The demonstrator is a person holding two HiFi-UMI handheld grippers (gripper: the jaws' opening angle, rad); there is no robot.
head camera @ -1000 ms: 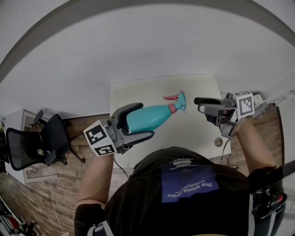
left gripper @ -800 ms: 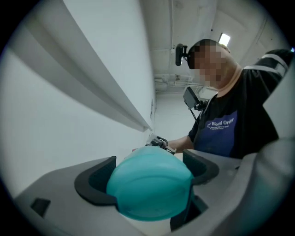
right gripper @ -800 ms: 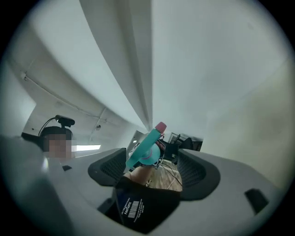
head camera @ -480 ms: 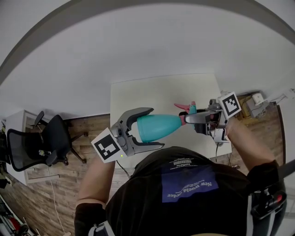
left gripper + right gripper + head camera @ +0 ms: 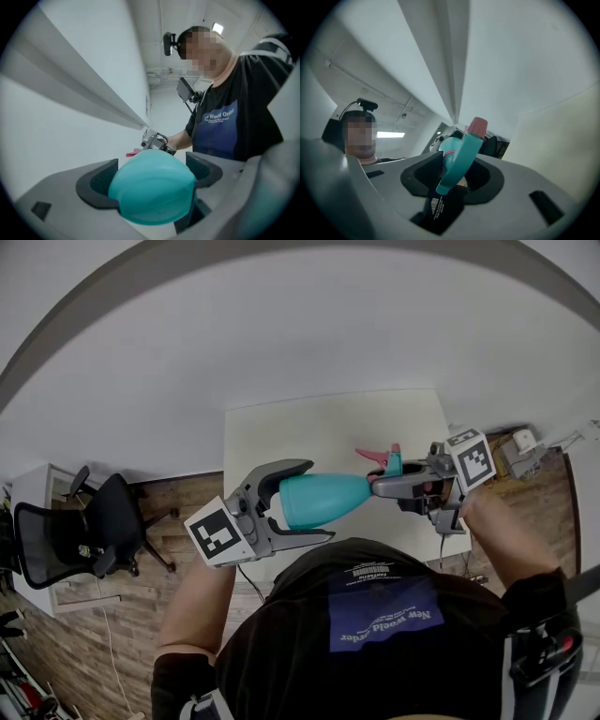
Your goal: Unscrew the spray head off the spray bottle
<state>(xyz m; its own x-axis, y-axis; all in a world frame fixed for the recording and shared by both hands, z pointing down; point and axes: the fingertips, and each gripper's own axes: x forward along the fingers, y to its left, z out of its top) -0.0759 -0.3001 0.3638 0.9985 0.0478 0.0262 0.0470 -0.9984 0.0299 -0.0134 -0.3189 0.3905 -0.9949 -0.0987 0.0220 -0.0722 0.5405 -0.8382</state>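
A teal spray bottle [image 5: 323, 499] hangs level in the air over the table's near edge, base toward my left gripper [image 5: 317, 501], which is shut on its wide body [image 5: 152, 190]. The teal spray head [image 5: 386, 462] with its pink trigger [image 5: 372, 455] points right and away. My right gripper [image 5: 380, 486] has come in from the right. Its jaws are closing on the spray head [image 5: 464, 150], which stands between the pads [image 5: 426, 176], with the pink collar pressed at the left pad. In the left gripper view the bottle hides most of the head.
The white table [image 5: 309, 432] lies below and beyond the bottle, against a white wall. A black office chair [image 5: 94, 531] stands on the wooden floor at the left. Small devices and cables sit past the table's right edge [image 5: 521, 448].
The left gripper has drawn the bottle nearer to the person and to the right. The right gripper has moved left onto the spray head and its jaws have narrowed round it.
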